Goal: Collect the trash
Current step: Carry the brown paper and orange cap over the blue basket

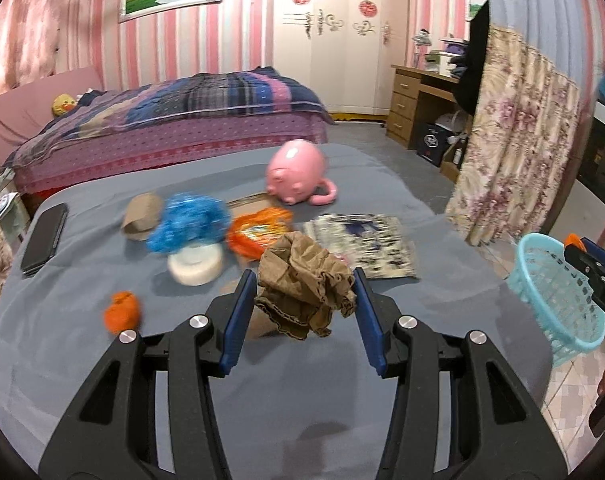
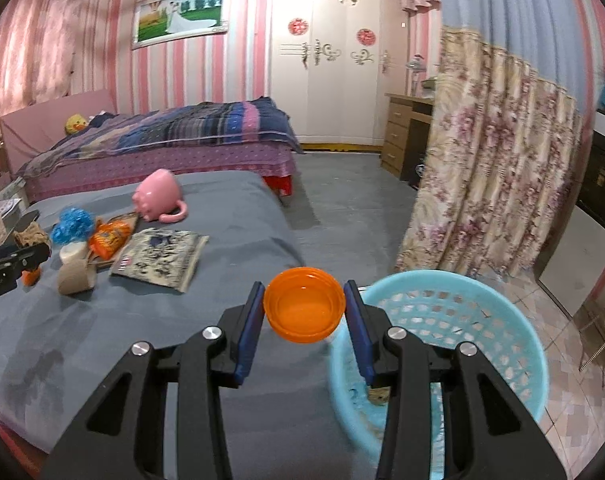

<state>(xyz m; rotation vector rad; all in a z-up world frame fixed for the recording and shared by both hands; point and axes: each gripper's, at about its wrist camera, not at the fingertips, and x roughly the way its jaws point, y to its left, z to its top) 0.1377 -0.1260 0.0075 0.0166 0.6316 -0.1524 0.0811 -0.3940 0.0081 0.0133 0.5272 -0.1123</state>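
Left gripper (image 1: pixel 304 304) closed on crumpled brown paper (image 1: pixel 302 288), pinched between both blue pads (image 1: pixel 236 320) and lifted above the grey-blue bedcover (image 1: pixel 282 396). Ahead of the fingertips and slightly left: orange snack wrapper (image 1: pixel 258 234), blue mesh scrubber (image 1: pixel 190 220) resting on a white tape roll (image 1: pixel 195 266). Further left of those: beige cap-like item (image 1: pixel 142 216), then a dark phone (image 1: pixel 44 240) near the cover's edge. Close to the left finger, low on the cover: small orange crumpled scrap (image 1: pixel 121 310), blurred. Ahead and right of the fingertips: patterned booklet (image 1: pixel 366 246); beyond it, pink pig-shaped mug (image 1: pixel 298 172) lying on its side. Far right, off the cover's edge: light-blue plastic basket (image 1: pixel 558 300), with the other claw just at its rim.

Right gripper (image 2: pixel 304 306) closed on an orange bottle cap (image 2: pixel 304 304), hollow side facing the camera, held between both pads above the cover's edge. Directly right of and below the right finger: light-blue plastic basket (image 2: pixel 462 300), on the tiled floor (image 2: pixel 562 392) beside the cover; small brownish item visible at its bottom, partly hidden by the finger. Left of the fingertips and further ahead: patterned booklet (image 2: pixel 158 256), brown tape roll (image 2: pixel 74 276), orange snack wrapper (image 2: pixel 110 240), blue mesh scrubber (image 2: pixel 72 224), pink pig-shaped mug (image 2: pixel 158 196). At far left edge: left gripper (image 2: pixel 22 258) carrying the brown paper
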